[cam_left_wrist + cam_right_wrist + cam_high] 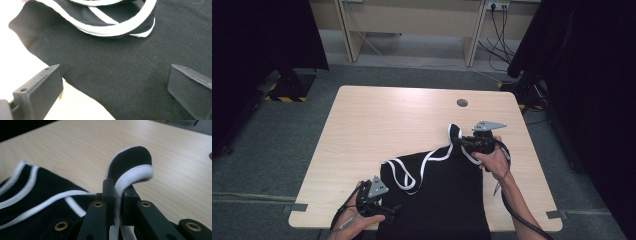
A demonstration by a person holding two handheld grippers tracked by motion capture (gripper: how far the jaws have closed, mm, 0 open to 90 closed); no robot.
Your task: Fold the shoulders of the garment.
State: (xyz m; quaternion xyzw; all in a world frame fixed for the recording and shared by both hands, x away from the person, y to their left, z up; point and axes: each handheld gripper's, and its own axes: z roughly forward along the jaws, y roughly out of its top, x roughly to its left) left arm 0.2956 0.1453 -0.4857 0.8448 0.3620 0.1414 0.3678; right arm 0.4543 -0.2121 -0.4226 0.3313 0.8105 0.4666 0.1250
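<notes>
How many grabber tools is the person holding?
2: the left gripper at the black garment's near-left edge, jaws open; the right gripper pinching its white-trimmed strap.

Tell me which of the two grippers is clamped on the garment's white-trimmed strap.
The right gripper: its jaws pinch the white-trimmed strap and lift it, while the left gripper stands open over flat black fabric.
</notes>
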